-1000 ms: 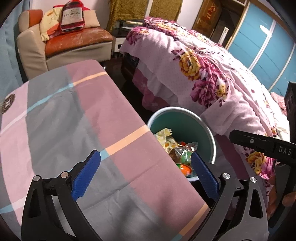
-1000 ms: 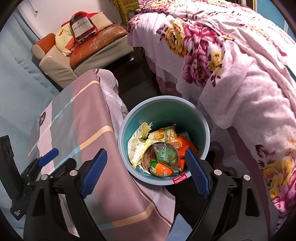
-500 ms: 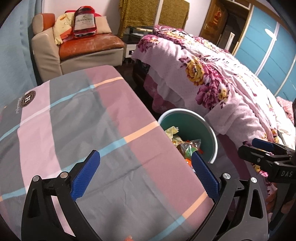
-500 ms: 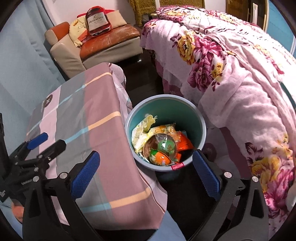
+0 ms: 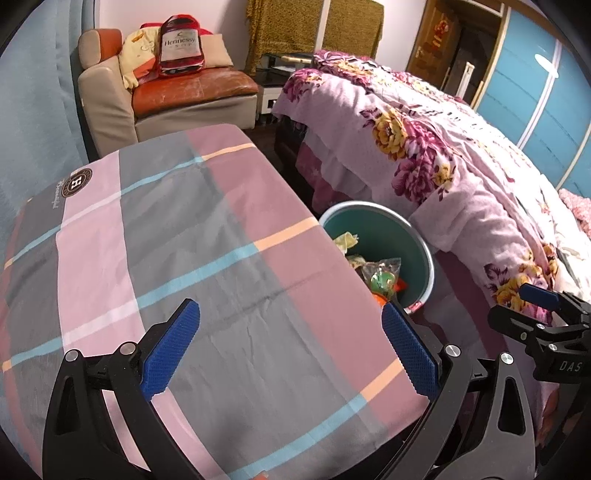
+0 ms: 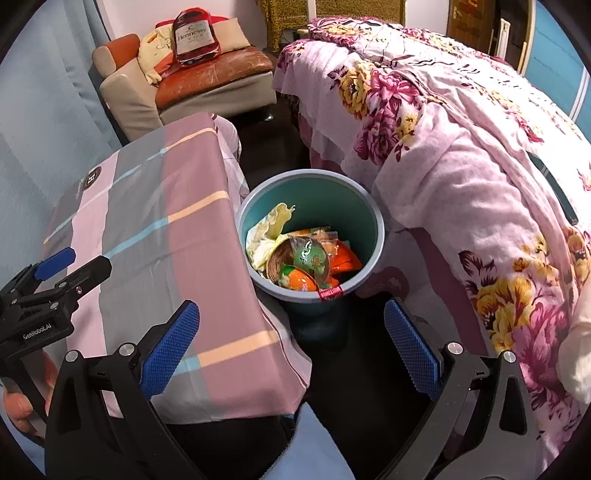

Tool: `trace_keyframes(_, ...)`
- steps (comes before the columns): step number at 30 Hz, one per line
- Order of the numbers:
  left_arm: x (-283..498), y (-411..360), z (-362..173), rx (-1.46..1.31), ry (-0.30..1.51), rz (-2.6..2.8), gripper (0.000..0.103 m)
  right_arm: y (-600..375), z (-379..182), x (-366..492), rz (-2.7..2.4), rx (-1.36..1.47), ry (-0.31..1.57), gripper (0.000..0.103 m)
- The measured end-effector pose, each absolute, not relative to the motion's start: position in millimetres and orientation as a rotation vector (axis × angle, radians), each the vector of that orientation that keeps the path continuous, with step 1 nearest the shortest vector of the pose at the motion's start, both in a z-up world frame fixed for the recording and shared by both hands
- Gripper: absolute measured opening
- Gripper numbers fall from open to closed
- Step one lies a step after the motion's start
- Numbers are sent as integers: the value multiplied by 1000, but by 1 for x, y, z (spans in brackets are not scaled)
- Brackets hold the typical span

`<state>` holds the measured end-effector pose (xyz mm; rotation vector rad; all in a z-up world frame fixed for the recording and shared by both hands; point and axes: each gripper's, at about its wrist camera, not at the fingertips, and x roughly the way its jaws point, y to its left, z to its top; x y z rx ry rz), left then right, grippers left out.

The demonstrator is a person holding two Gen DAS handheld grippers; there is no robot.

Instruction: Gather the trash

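- Teal plastic bin [image 6: 373,206] stands on the dark floor between the table [image 6: 147,206] and the bed [image 6: 461,147], its rim just beside the table's edge.
- Wrappers [image 6: 306,254] fill the bin's bottom: a pale yellow bag, a clear packet with a green disc, orange packets, a brown round piece.
- Left gripper [image 5: 291,347] hangs over the table's checked cloth [image 5: 184,240], fingers spread wide, nothing between the blue pads [image 5: 173,347].
- Right gripper [image 6: 291,347] hangs above the floor near the bin, fingers likewise spread wide and holding nothing; the bin sits just beyond its tips.
- Seen from the left wrist, the bin [image 5: 413,236] is half hidden behind the table edge, wrappers [image 5: 380,273] showing inside.
- Beige-and-orange armchair [image 6: 192,81] stands past the table's far end, with a bottle-shaped "Hennessy" cushion [image 6: 194,35] on it.
- Floral pink blanket [image 5: 443,155] drapes over the bed's side, close to the bin's rim.
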<state>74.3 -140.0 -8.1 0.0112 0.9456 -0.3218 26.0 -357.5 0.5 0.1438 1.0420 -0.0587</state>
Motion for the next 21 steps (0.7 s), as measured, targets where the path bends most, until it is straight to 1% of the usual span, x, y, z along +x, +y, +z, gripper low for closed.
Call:
trace_keyframes(10,63,-146,-11,35,950,-305,99,-363,-8,15,-56,150,1042,96)
trace_keyframes(21,62,-147,-9,39,942,-302,99,-359,-2,17,-51,134,1032,96)
